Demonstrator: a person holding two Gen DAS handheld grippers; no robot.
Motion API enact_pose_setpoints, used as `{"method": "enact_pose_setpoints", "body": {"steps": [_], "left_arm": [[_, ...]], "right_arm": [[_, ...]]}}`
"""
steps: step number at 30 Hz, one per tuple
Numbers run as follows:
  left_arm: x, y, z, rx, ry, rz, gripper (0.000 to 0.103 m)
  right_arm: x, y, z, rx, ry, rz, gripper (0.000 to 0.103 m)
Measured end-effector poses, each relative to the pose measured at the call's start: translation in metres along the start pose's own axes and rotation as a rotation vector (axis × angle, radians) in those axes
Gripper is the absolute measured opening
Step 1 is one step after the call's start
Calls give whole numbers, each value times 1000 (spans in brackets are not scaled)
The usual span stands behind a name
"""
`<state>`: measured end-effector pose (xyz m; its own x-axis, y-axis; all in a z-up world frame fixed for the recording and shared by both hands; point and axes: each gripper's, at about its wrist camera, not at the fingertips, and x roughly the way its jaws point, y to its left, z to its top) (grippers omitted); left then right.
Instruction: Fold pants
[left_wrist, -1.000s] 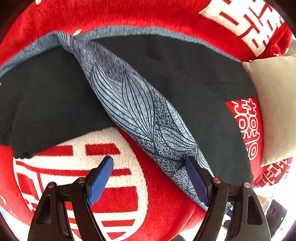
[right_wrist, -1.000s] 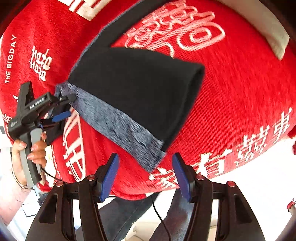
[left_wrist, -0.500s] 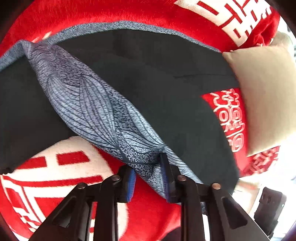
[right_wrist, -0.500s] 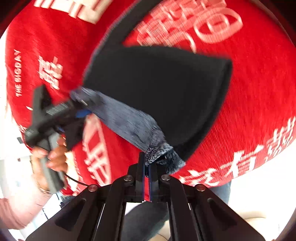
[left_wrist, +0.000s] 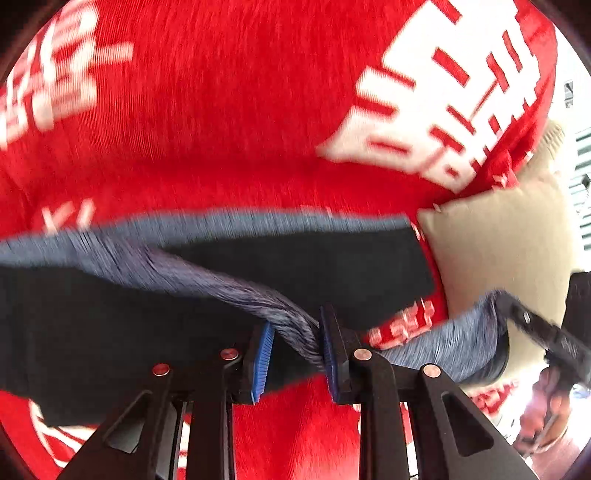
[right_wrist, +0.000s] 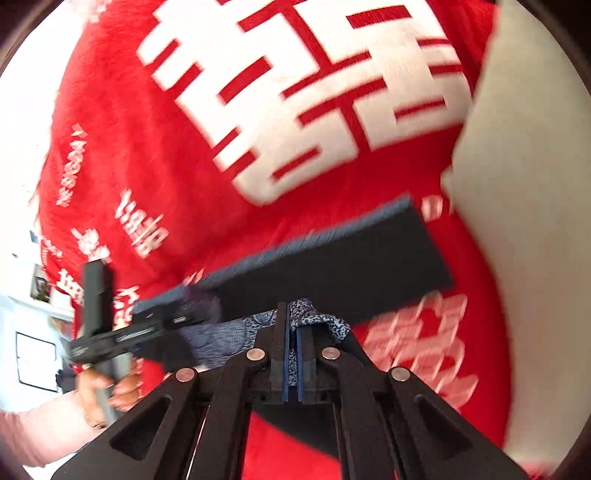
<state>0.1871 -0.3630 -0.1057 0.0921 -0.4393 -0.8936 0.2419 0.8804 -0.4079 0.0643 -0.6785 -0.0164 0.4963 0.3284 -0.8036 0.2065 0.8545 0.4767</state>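
Note:
The dark pants (left_wrist: 110, 325) with a blue-grey patterned side strip lie on a red blanket (left_wrist: 229, 110). My left gripper (left_wrist: 293, 354) is shut on the patterned strip (left_wrist: 295, 325), which bunches between its blue pads. My right gripper (right_wrist: 294, 354) is shut tight on the patterned hem (right_wrist: 317, 317). Both hold the near edge lifted; the strip hangs between them. The far edge of the pants (right_wrist: 332, 266) lies flat. Each gripper shows in the other's view: the right one (left_wrist: 535, 332), the left one (right_wrist: 110, 332). Both views are motion-blurred.
A beige cushion (left_wrist: 502, 266) lies at the right, touching the pants' far end; it also shows in the right wrist view (right_wrist: 528, 221). The blanket has large white characters (right_wrist: 314, 92). The person's hand (right_wrist: 99, 391) holds the left gripper.
Both grippers closed on the patterned edge, then lifted and carried it forward over the pants. More blanket beyond the pants is in view now.

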Motion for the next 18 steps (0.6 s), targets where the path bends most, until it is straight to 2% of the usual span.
{"method": "enact_pose_setpoints", "body": {"steps": [1,2,3,4,6,10,13,15,16,17,18], "left_arm": [[-5,-2,7,18,-20,48,28],[-8,-3,12,34,-43,96,40],[-13,-2,14,47,-71,152,63],[-19,0,14,55,-107,209,70],[-21,12,13,55,-115,259,73],[4,40,-3,-9,-24,373,73],[23,56,-14,-39,12,448,73],[35,64,-18,-65,31,473,73],[39,67,-18,-74,36,478,73],[45,68,-19,-79,39,485,73],[52,67,-19,-75,42,493,73]], "right_arm": [[11,-5,20,-21,11,-31,3],[20,-11,32,-35,21,-50,3],[29,-15,45,-47,33,-70,3],[44,-22,59,-61,54,-103,3],[65,-35,75,-59,87,-142,3],[108,-60,92,-56,167,-244,5],[115,-69,98,-46,180,-281,6],[106,-68,105,-49,153,-293,24],[101,-67,108,-56,132,-315,55],[91,-64,111,-62,90,-344,68],[82,-62,112,-61,53,-335,68]]}}
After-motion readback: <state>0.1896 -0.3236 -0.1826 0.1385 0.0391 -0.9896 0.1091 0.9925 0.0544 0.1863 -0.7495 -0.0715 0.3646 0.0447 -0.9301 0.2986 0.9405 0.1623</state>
